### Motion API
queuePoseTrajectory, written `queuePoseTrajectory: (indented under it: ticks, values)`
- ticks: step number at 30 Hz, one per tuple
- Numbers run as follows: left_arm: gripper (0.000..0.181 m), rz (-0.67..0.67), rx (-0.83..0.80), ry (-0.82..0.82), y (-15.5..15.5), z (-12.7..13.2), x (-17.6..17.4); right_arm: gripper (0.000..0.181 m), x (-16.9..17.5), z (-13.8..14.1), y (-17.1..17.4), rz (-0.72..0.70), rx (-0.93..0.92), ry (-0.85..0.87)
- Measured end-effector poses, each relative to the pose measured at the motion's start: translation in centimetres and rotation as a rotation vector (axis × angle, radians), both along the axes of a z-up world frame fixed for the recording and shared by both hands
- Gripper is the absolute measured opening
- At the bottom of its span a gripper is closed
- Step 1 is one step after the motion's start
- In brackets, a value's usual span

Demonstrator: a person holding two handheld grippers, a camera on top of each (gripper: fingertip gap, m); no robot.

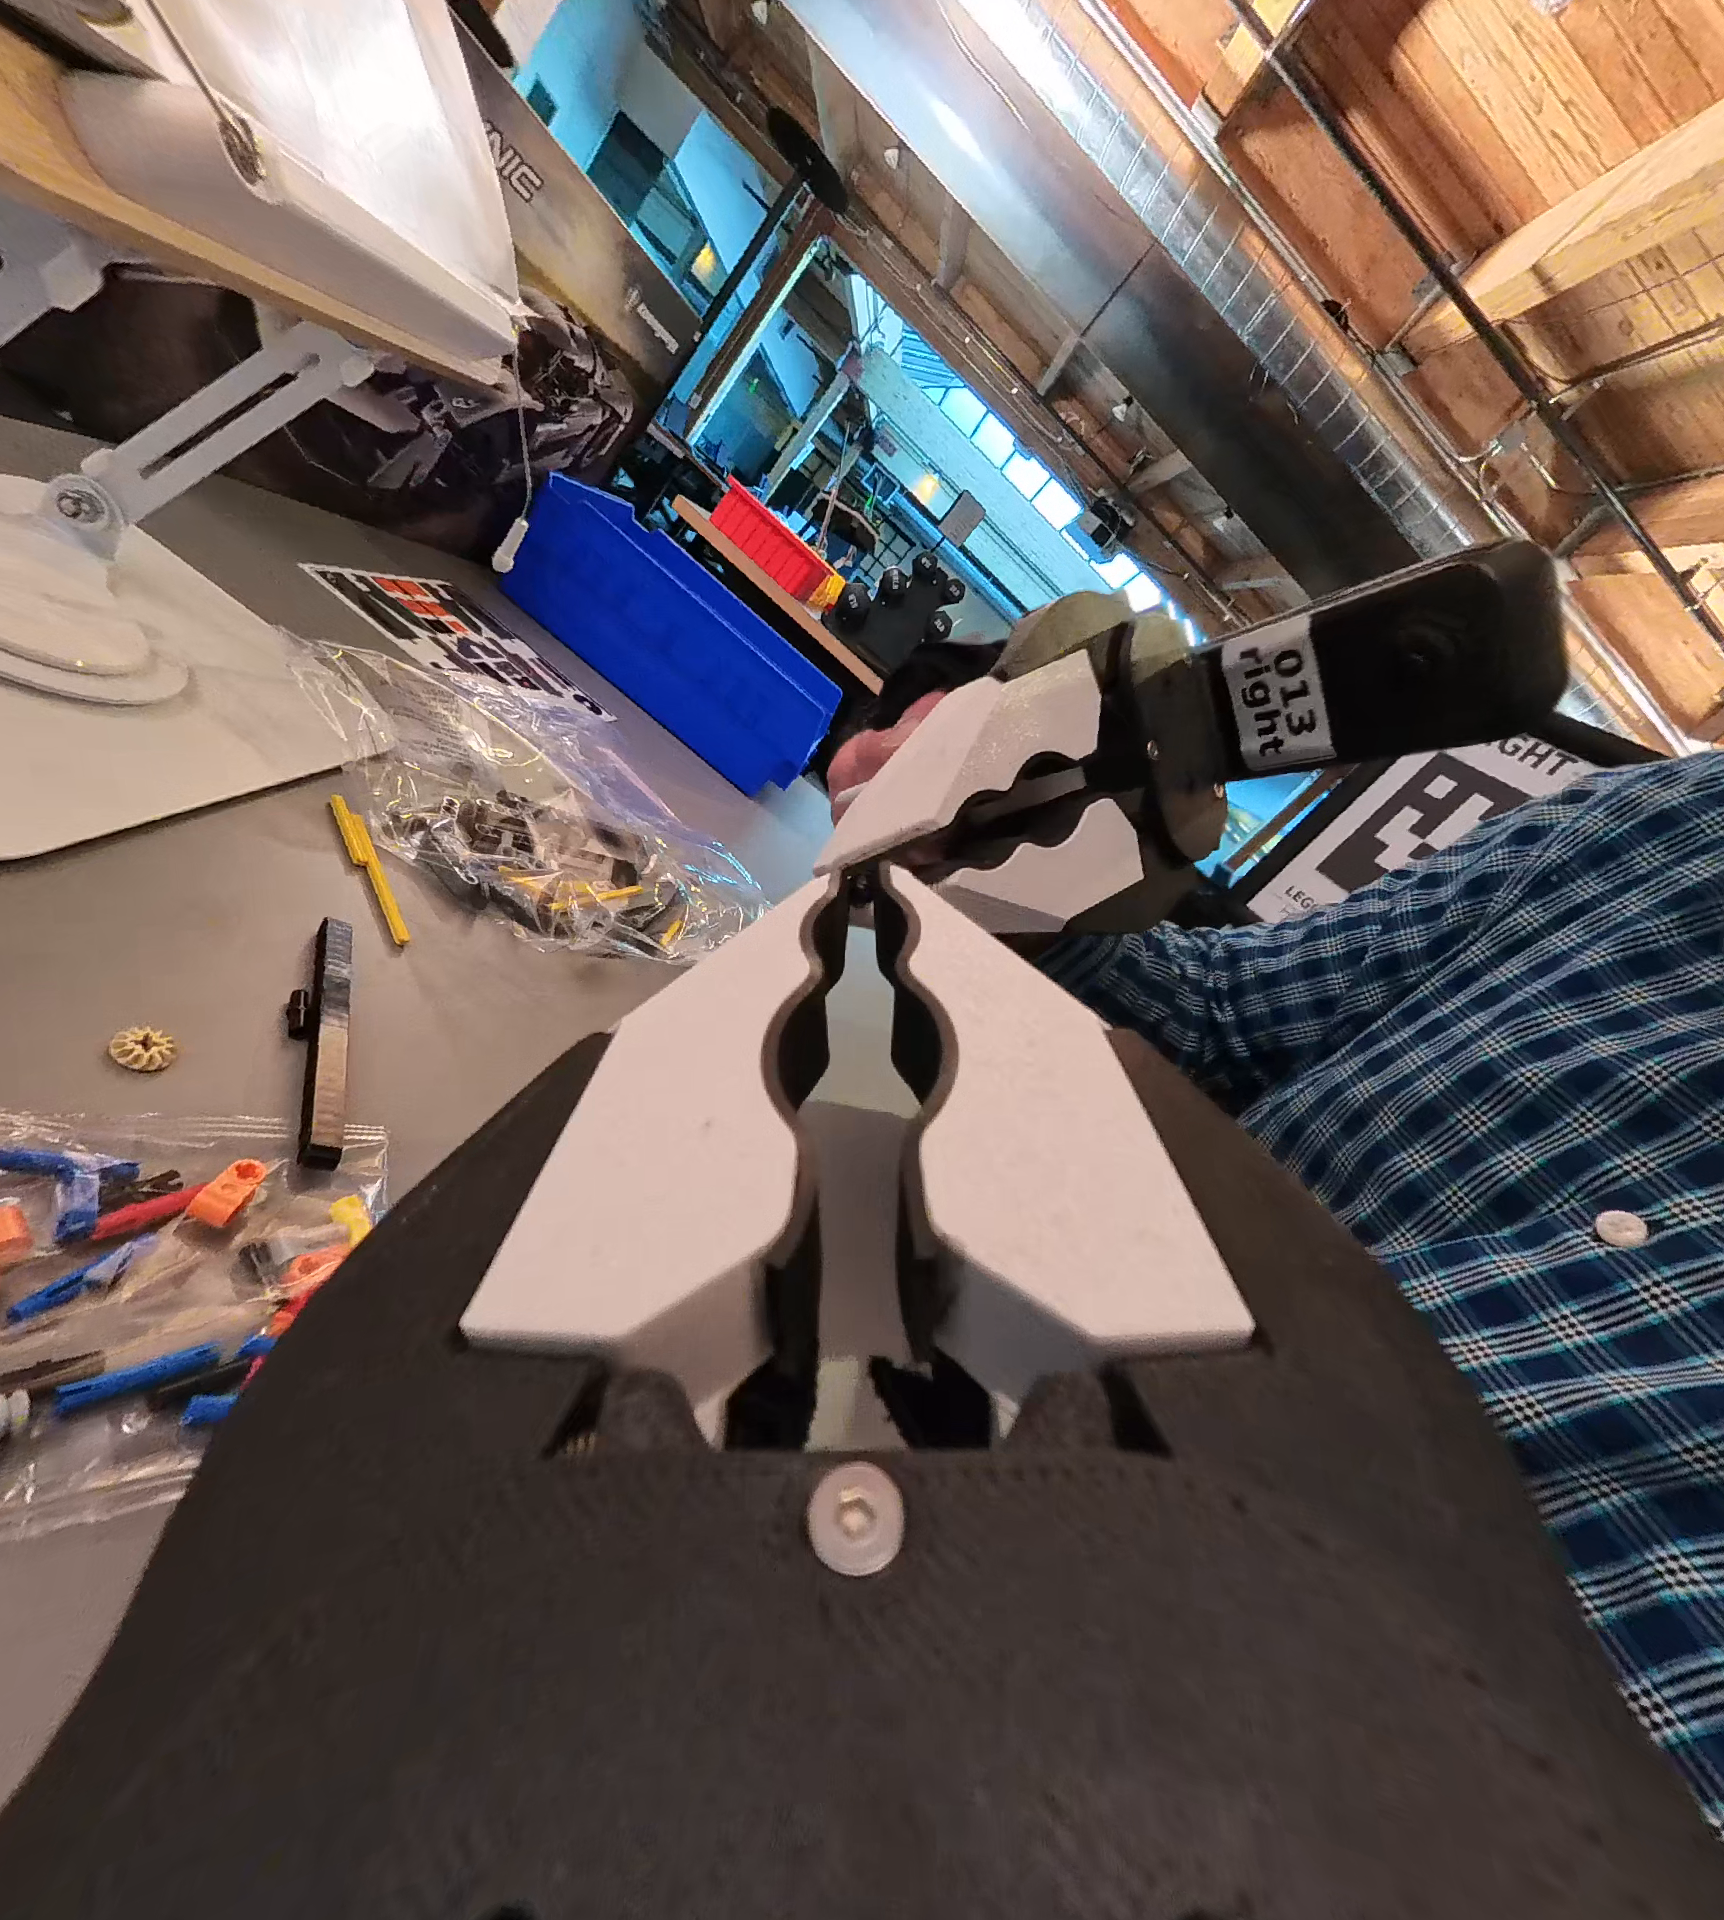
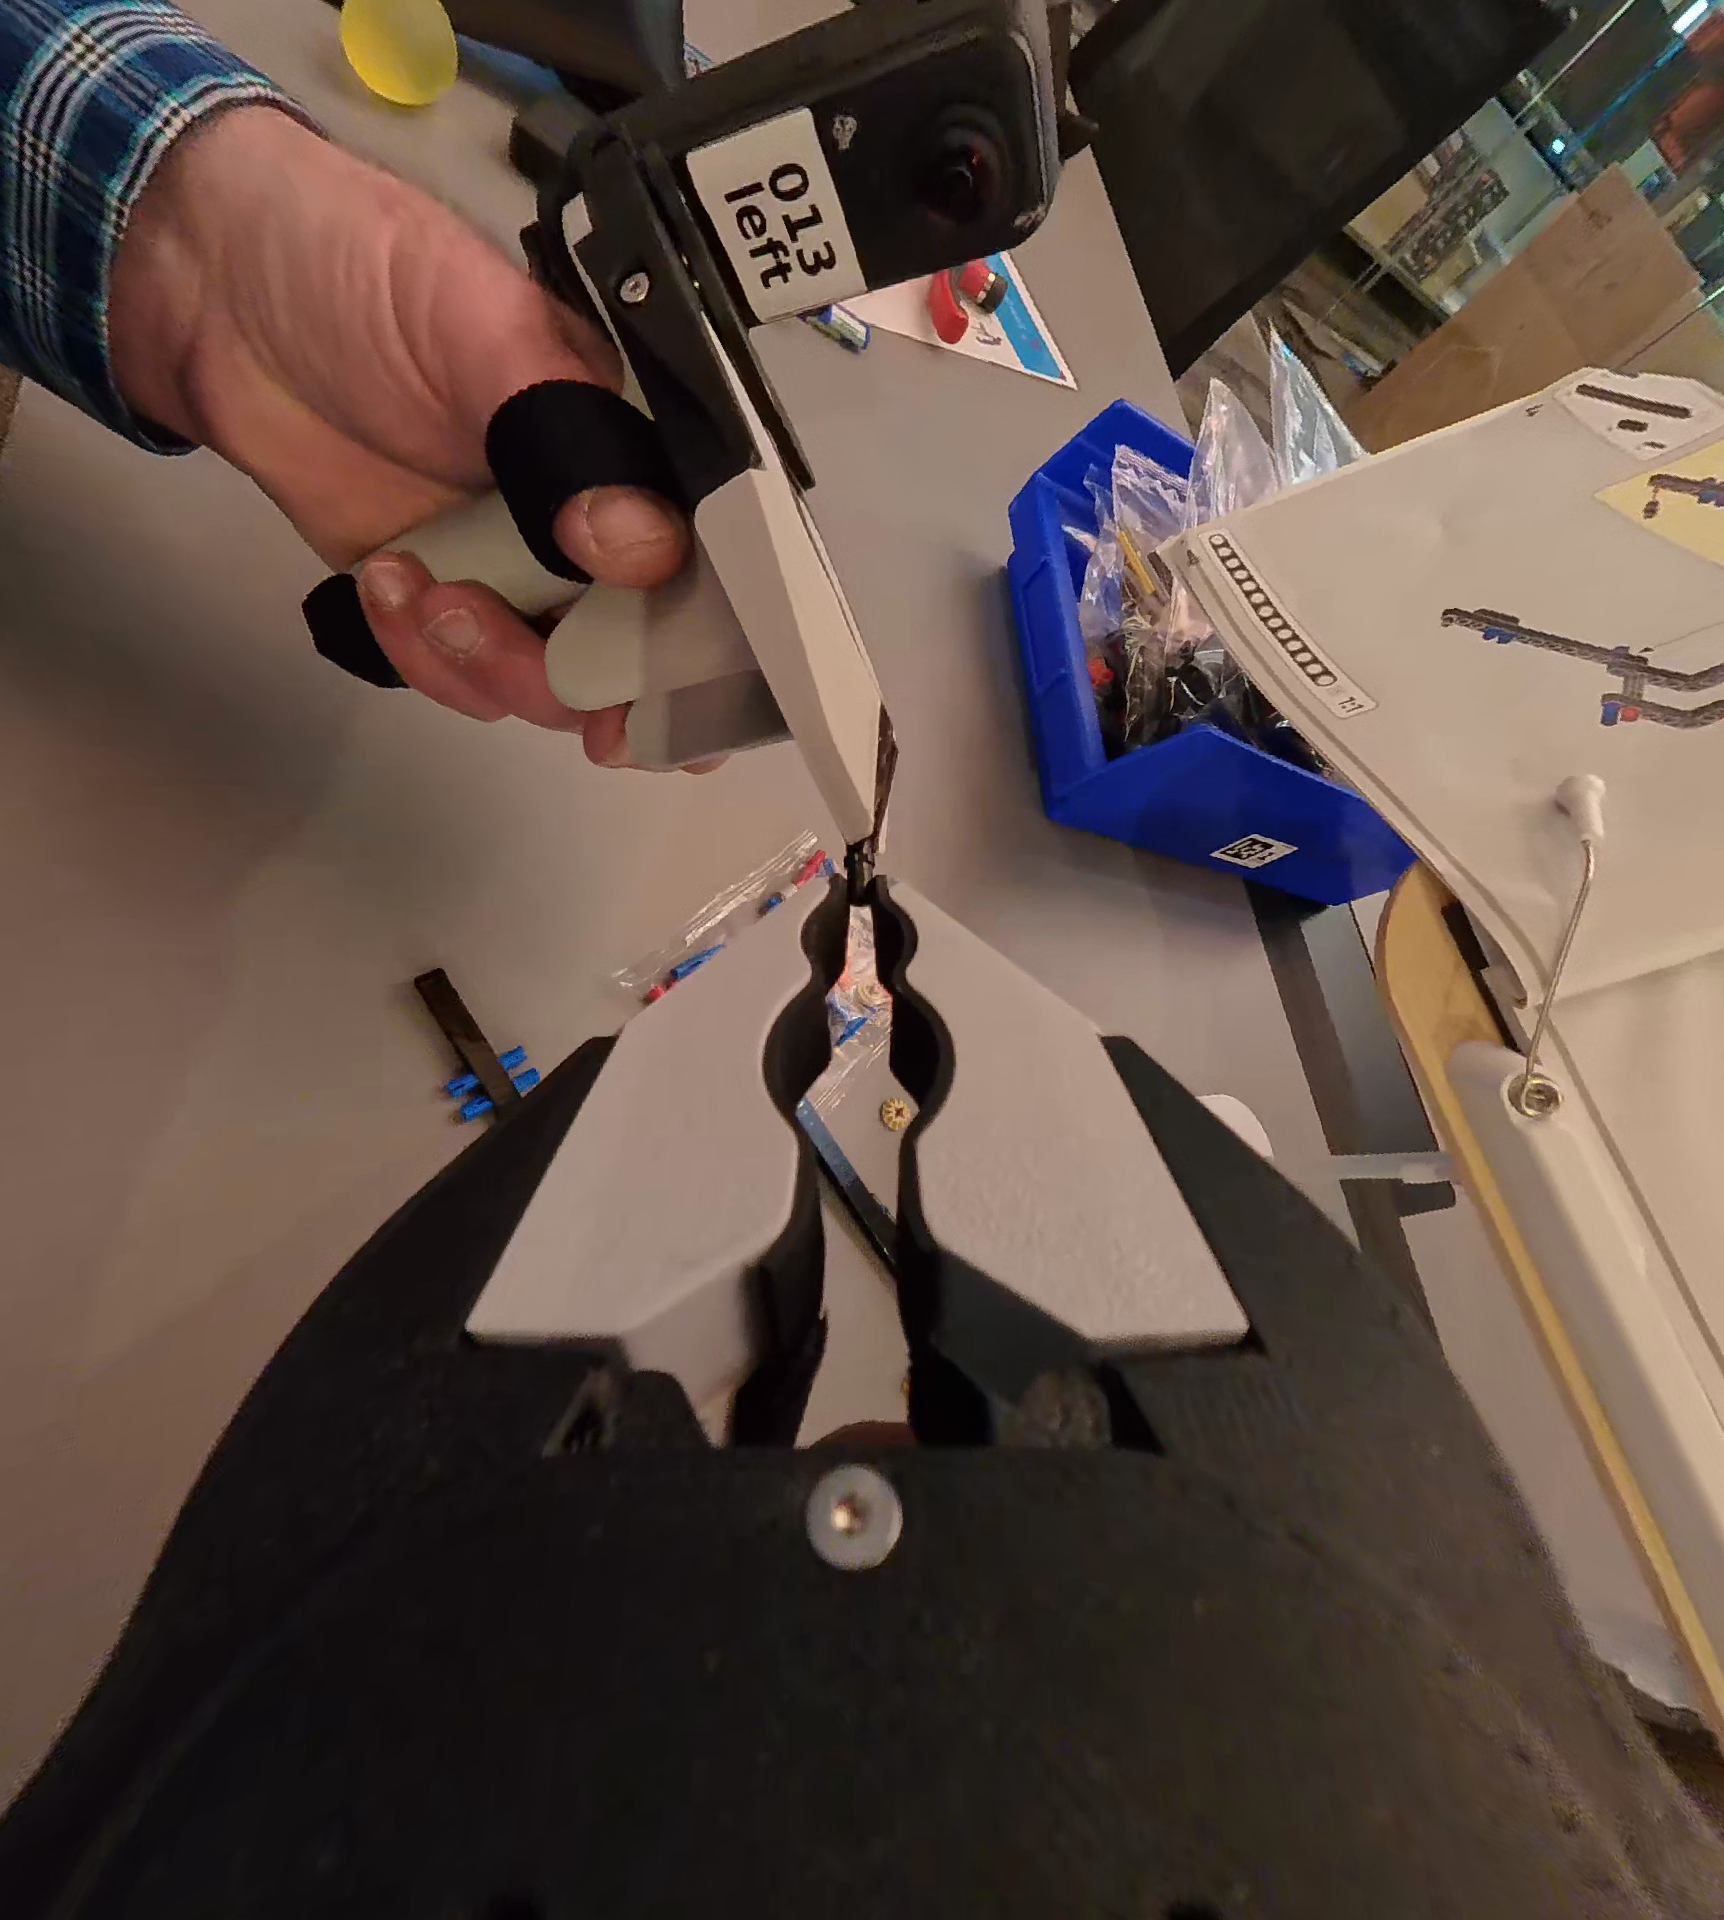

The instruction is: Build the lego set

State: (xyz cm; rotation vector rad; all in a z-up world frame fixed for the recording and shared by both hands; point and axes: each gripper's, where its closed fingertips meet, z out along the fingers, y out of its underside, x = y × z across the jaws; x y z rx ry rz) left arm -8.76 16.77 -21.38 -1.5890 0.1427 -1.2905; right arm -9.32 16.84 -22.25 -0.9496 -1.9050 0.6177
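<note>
My left gripper (image 1: 860, 885) and my right gripper (image 2: 861, 883) meet tip to tip above the grey table. Both are shut on a small black Lego piece (image 2: 857, 864) pinched between their tips; it also shows in the left wrist view (image 1: 863, 883), mostly hidden by the fingers. In the left wrist view the right gripper (image 1: 842, 862) comes in from the upper right. In the right wrist view the left gripper (image 2: 860, 831) comes down from above, held by a hand (image 2: 349, 364). A black beam (image 1: 328, 1039), a tan gear (image 1: 143, 1047) and yellow axles (image 1: 370, 868) lie on the table.
A bag of coloured parts (image 1: 58, 1278) and a bag of dark parts (image 1: 546, 852) lie at the left. A blue bin (image 2: 1180, 800) holds more bags. An instruction booklet (image 2: 1564, 644) rests on a stand at the right. A black beam with blue pins (image 2: 468, 1039) lies on the table. Left and right tips are no more than a few centimetres apart. From either gripper's tips it is about 20 cm to the tan gear (image 1: 143, 1047).
</note>
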Motion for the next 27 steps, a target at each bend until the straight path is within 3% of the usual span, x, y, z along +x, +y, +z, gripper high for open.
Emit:
queuePoseTrajectory:
  ticks: [11, 17, 23, 27]
  values:
    - [0.003, -0.049, -0.028, 0.019, -0.7, -0.5, 1.9, 0.0, 1.9, -0.6, -0.7, -0.059, -0.016, -0.037]
    - [0.022, 0.007, -0.023, 0.077, -0.4, -0.5, 1.1, 0.0, 3.3, -0.4, -0.6, -0.1, -0.058, -0.039]
    - [0.03, 0.092, -0.036, 0.437, -0.2, -2.9, -1.5, 0.001, 6.2, -0.6, 0.2, -0.182, -0.168, -0.052]
    - [0.039, 0.008, -0.093, 0.742, -1.0, -6.8, -0.8, 0.001, 8.2, -2.0, 0.1, -0.23, -0.228, -0.077]
